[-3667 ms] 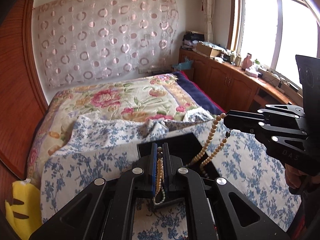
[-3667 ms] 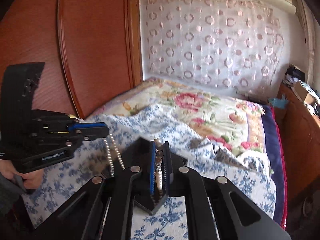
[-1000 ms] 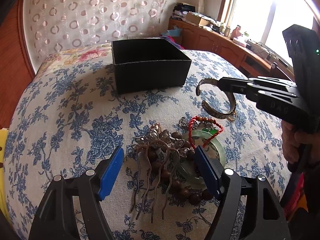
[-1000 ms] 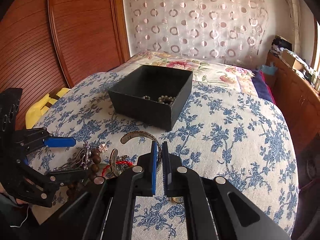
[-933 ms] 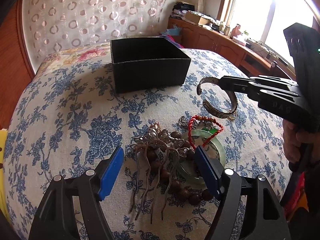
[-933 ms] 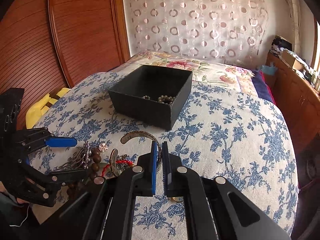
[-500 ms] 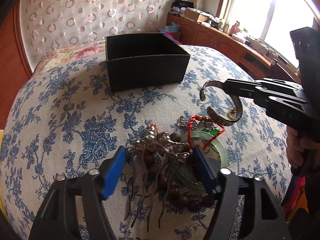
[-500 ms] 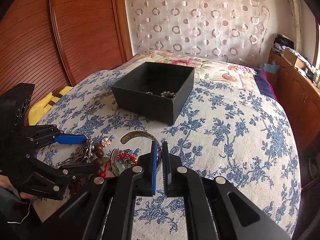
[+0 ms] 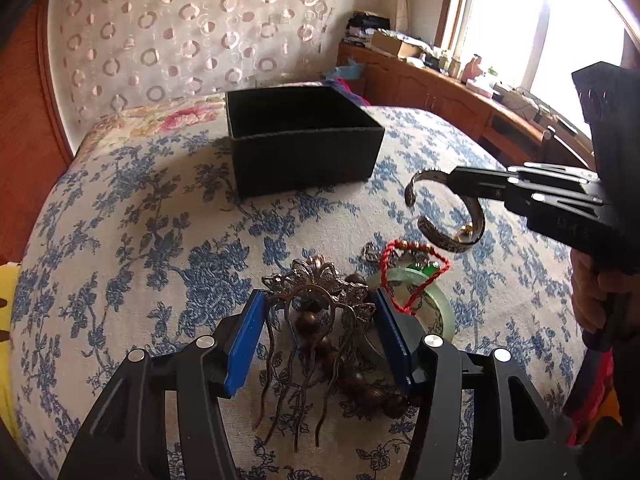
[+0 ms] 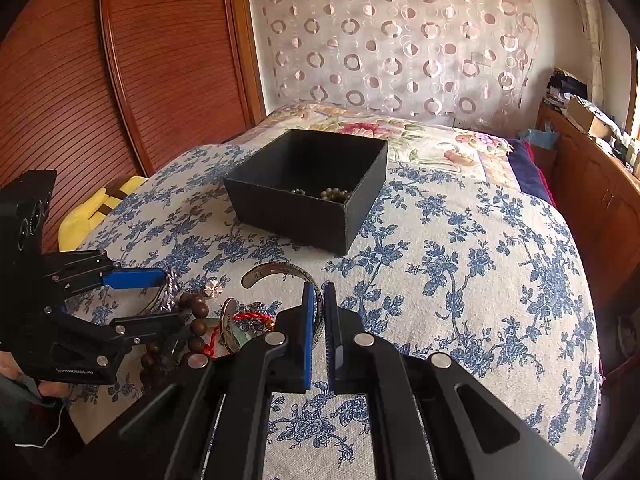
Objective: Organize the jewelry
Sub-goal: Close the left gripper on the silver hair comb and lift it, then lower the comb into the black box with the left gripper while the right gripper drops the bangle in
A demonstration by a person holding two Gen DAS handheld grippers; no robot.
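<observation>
A black open box (image 9: 304, 148) stands on the blue-flowered bedspread; in the right wrist view (image 10: 308, 188) it holds beads. My right gripper (image 10: 319, 300) is shut on a silver cuff bracelet (image 9: 446, 210), lifted above the cloth; the cuff also shows in the right wrist view (image 10: 280, 272). My left gripper (image 9: 318, 312) is open, its jaws on either side of a bronze hair comb (image 9: 316, 300). The comb lies on a dark bead bracelet (image 9: 352, 376) beside a green jade bangle (image 9: 432, 300) with red cord (image 9: 412, 268).
A yellow cushion (image 10: 96, 208) lies at the bed's left edge by the wooden headboard (image 10: 80, 80). A wooden counter (image 9: 480, 112) with clutter runs under the window on the right. Open bedspread (image 10: 480, 260) lies right of the box.
My left gripper has narrowed its jaws around the hair comb. My right gripper has lifted the silver cuff off the cloth, a little higher and closer to the box.
</observation>
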